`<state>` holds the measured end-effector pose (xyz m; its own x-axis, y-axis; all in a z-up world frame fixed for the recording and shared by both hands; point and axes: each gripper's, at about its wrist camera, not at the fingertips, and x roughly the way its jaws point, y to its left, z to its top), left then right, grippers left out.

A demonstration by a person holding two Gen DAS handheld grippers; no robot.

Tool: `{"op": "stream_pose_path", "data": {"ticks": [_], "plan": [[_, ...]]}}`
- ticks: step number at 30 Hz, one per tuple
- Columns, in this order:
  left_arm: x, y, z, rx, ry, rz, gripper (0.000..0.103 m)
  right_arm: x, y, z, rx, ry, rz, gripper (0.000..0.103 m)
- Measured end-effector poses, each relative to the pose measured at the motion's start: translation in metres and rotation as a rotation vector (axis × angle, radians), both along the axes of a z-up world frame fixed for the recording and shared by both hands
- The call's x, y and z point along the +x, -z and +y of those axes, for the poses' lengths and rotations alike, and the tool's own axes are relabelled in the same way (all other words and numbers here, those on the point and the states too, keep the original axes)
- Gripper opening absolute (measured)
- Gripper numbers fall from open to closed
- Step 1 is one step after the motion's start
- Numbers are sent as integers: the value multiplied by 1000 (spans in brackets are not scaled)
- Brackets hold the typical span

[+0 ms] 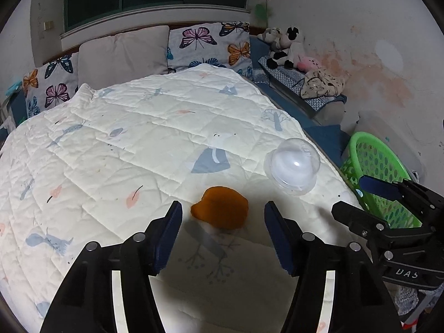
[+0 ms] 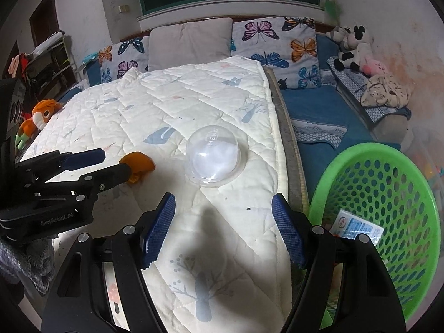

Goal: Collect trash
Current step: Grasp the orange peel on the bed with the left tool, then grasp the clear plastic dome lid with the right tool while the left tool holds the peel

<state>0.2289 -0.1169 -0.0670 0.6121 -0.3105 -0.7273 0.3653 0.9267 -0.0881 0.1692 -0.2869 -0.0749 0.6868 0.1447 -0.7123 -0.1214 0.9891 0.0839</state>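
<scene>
Orange peel [image 1: 220, 208], a curled scrap of trash, lies on the white quilt [image 1: 125, 144] of the bed, near its foot edge. It sits just ahead of the left gripper [image 1: 223, 230], roughly centred on the gap between the fingers [image 1: 169, 236]; these stand wide apart with nothing between the pads. From the right wrist view one left finger seems to reach the peel's near side, though contact cannot be told. A clear plastic dome lid [image 2: 216, 158] lies close by to the right, ahead of the right gripper [image 2: 223, 227], whose fingers are also spread and empty. The green basket [image 2: 416, 194] stands beside the bed at the right, a printed packet [image 2: 358, 227] already inside. The step in hand looks like picking up the peel: next, the left fingers should advance around it, close, then carry it across to the basket.
</scene>
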Motion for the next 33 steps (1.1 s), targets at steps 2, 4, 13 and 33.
{"op": "stream_pose_path", "data": {"ticks": [2, 4, 13, 33], "plan": [[3, 2, 0, 5, 8, 5, 60, 1, 1, 0, 1, -1, 3, 72], [8, 5, -1, 10, 12, 18, 60, 3, 2, 0, -1, -1, 7, 72], [21, 22, 3, -33, 22, 80, 44, 10, 5, 4, -11, -13, 13, 72], [11, -2, 25, -32, -17, -11, 18, 55, 13, 20, -10, 15, 52, 72]]}}
